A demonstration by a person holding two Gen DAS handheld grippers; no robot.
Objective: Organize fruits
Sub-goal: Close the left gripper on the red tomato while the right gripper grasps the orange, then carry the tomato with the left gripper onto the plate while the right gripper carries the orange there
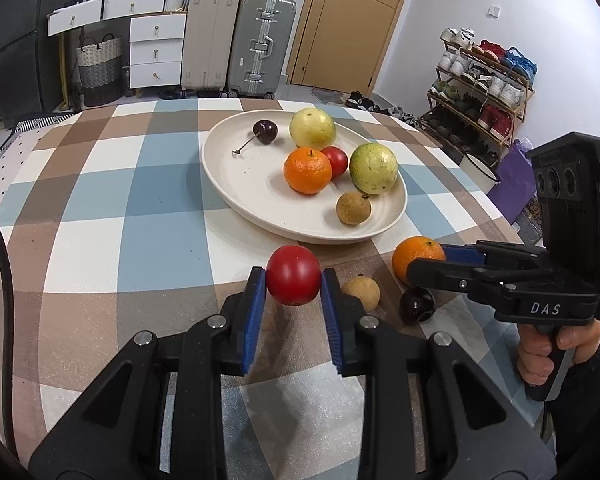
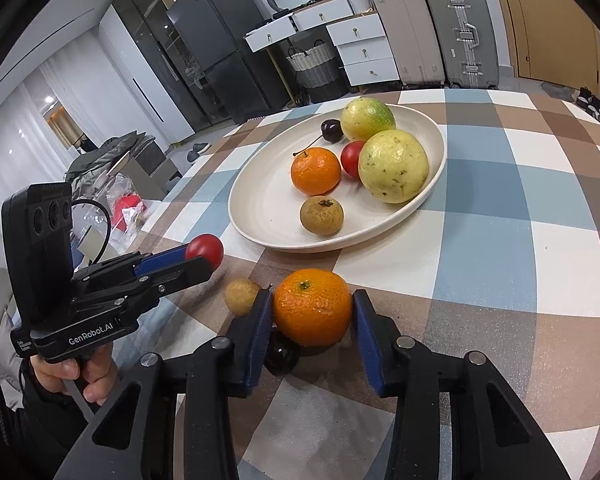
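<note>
My left gripper (image 1: 293, 286) is shut on a red tomato (image 1: 293, 275), held just above the checkered tablecloth in front of the cream plate (image 1: 236, 184); it shows too in the right wrist view (image 2: 205, 251). My right gripper (image 2: 312, 312) is shut on an orange tangerine (image 2: 312, 306), seen also in the left wrist view (image 1: 418, 258). A longan (image 1: 362, 293) and a dark cherry (image 1: 417, 305) lie on the cloth between the grippers. The plate (image 2: 260, 208) holds two guavas, a tangerine (image 2: 315, 171), a tomato, a longan and a cherry.
The table's far and right edges drop to the floor. Suitcases (image 1: 260, 44), white drawers (image 1: 156, 50) and a shoe rack (image 1: 484, 92) stand beyond it. A fridge (image 2: 216, 48) and clutter show on the left in the right wrist view.
</note>
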